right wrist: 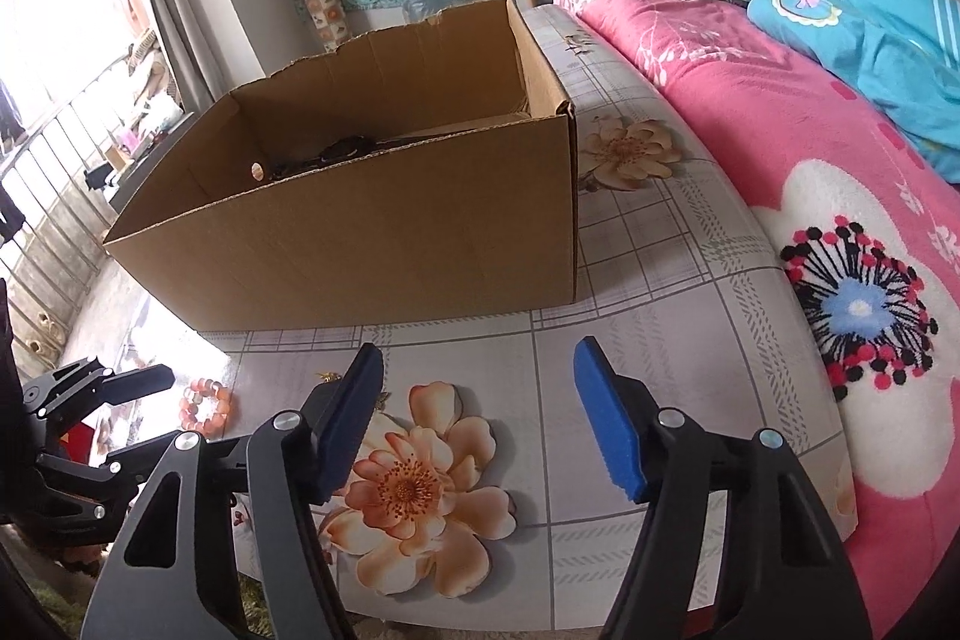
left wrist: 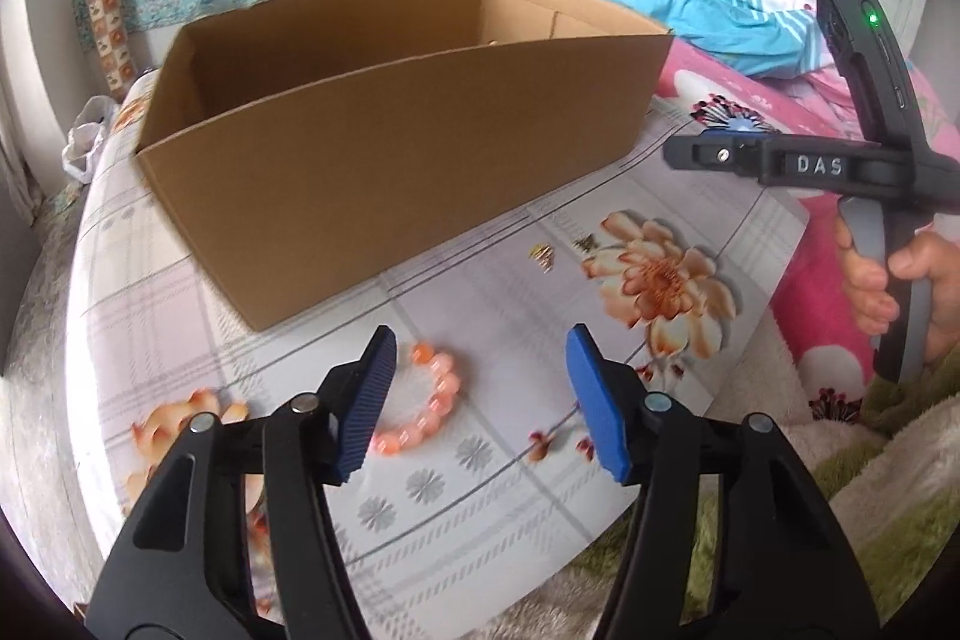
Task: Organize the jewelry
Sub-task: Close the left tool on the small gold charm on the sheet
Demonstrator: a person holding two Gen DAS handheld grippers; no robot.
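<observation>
Each tool (left wrist: pixel 480 400) has black arms with silver screws and ribbed blue pads (left wrist: pixel 366 406). The right tool (left wrist: pixel 678 154) carries white "DAS" lettering. A green light glows above it.

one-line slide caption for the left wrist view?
Open left gripper poised over a pink bead bracelet on the floral cloth, cardboard box behind.

Both cameras ride on the hand-held grippers and look forward and steeply down along the fingers, close over the sheet in front of the cardboard box (left wrist: pixel 384 148). The left wrist view faces the box's long near wall from its left end — the other tool and the hand holding it show to the box's right. The right wrist view faces the box (right wrist: pixel 384 220) from nearer its right corner. Both share the box and the beaded bracelet (left wrist: pixel 429 400) (right wrist: pixel 206 405) before it.
</observation>
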